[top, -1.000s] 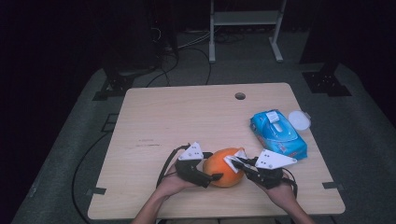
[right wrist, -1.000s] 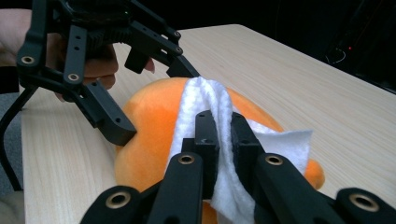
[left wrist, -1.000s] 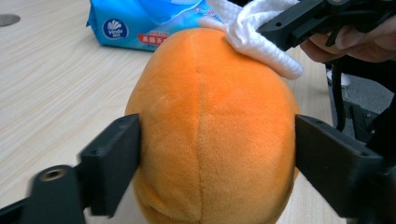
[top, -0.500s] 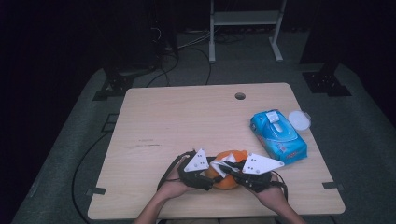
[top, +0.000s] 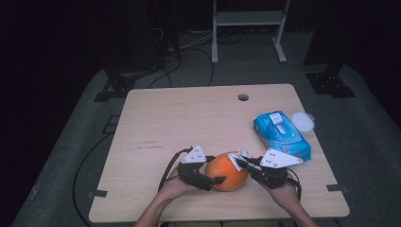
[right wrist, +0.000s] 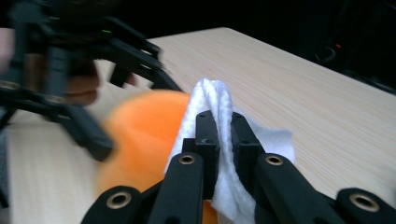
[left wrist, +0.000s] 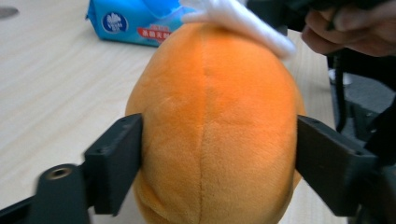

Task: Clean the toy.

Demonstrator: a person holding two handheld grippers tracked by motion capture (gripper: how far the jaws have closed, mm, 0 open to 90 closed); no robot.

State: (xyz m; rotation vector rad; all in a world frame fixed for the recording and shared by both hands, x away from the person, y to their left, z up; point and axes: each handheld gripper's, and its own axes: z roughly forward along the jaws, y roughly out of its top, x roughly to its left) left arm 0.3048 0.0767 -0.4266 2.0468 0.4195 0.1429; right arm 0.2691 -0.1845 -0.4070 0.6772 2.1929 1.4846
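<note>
step: wiping plush orange (top: 228, 171), desk (top: 189, 118) 6 o'clock edge | left claw (left wrist: 212, 163) just reopened, jaws clamping orange | right claw (right wrist: 219, 128) pinched on white wipe (right wrist: 212, 100) | next: drag wipe across top, keep orange steady

A plush orange toy (left wrist: 212, 135) stands between the two black jaws of the left gripper (left wrist: 219, 163), one jaw against each of its flanks, a stitched seam running down its middle. The jaws have just been widening, with the toy between them, and their pads lie against the plush on both sides. A white wipe (left wrist: 243, 21) lies across the toy's top. At upper right a hand (left wrist: 348, 25) holds dark gear with a black cable (left wrist: 340, 88) hanging from it. Behind the toy, a blue pack of wipes (left wrist: 133, 21) lies on the pale wooden tabletop (left wrist: 56, 88).
</note>
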